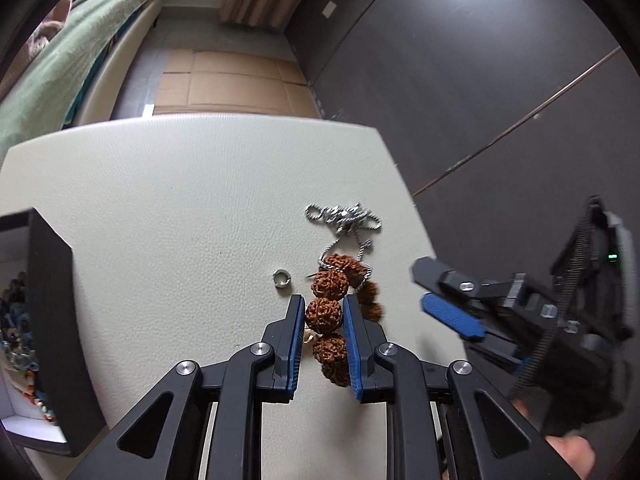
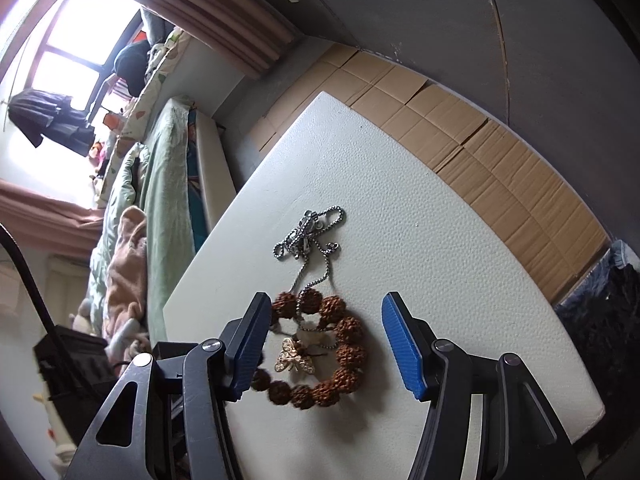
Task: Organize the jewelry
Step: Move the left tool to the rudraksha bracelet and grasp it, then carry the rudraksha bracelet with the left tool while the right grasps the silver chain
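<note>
While the brown bead bracelet [image 1: 325, 314] lies on the white tabletop [image 1: 180, 200] beside a silver chain [image 1: 344, 216], its beads are pinched between the narrow fingers of the left gripper [image 1: 323, 312]. The right gripper [image 2: 326, 340] is held with fingers wide apart above it.

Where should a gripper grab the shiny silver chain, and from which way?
Probably from above, pinching the bunched knot of the silver chain at its far end. It lies flat on the white pad; its thin strands run under the brown bead bracelet, so nearer grabs would snag beads.
</note>
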Available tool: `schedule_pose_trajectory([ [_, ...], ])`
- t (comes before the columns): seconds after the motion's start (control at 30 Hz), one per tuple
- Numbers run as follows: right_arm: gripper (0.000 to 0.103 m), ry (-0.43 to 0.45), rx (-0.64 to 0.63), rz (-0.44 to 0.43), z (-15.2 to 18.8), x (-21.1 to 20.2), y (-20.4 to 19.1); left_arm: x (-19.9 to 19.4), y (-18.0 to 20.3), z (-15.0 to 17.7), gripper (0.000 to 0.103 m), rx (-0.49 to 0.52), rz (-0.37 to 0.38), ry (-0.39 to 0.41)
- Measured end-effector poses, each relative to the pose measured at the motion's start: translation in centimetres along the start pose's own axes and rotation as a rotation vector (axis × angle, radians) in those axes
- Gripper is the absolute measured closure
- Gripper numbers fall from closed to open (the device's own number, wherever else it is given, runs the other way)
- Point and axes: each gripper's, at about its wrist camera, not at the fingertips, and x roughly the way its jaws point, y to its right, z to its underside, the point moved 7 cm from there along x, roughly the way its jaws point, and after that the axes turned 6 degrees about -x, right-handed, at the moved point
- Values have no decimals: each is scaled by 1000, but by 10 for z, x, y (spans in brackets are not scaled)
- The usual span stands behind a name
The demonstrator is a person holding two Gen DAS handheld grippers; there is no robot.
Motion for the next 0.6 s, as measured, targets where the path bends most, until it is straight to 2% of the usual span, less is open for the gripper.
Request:
schedule_pose_trajectory([
  [0.13, 44, -7, -8, -2, 3, 2, -4, -26, 5, -3, 83, 11, 55, 19],
  [0.3, 44, -18, -23, -13, 8, 5, -10, -45, 7, -7, 83, 32, 64, 45],
  [0.6, 43, -58, 7, -106, 17, 24, -26, -67, 7, -5, 83, 73, 50, 87],
])
